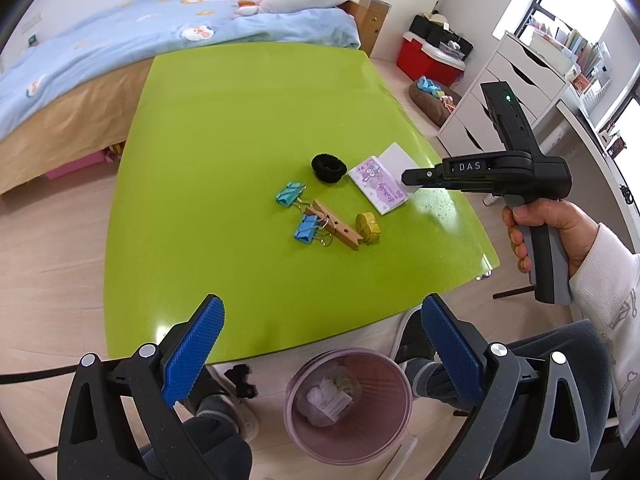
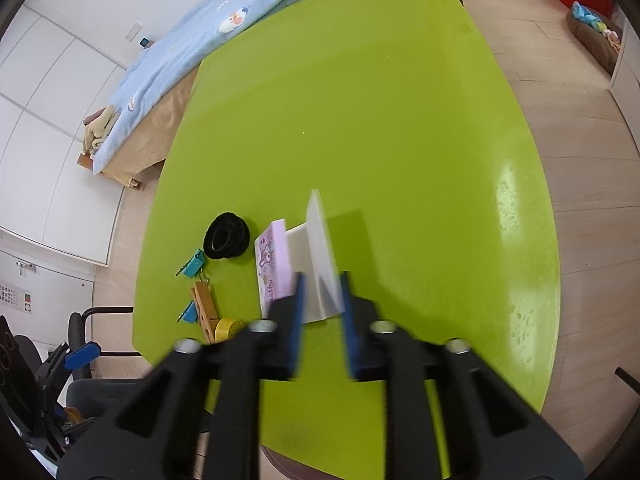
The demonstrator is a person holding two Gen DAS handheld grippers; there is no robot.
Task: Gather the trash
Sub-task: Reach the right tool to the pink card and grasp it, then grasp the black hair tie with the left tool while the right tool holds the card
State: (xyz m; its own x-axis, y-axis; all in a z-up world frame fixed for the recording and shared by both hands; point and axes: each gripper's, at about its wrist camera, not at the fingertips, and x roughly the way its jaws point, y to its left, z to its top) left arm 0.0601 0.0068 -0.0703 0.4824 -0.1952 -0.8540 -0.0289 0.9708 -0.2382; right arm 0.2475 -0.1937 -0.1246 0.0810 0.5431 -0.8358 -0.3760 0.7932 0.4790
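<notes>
A wide-open left gripper [image 1: 318,344] hovers over a pink trash bin [image 1: 347,404] beside a green table [image 1: 248,128] holding clips.

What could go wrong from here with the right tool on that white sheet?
1. The right tool brackets the lifted white sheet, but its jaws look not fully closed; the sheet may slip.
2. The sheet is still joined to the purple notepad, so pulling might drag the pad along.
3. The pink bin sits below the table's near edge, by the open left tool; a loose sheet could miss.
</notes>
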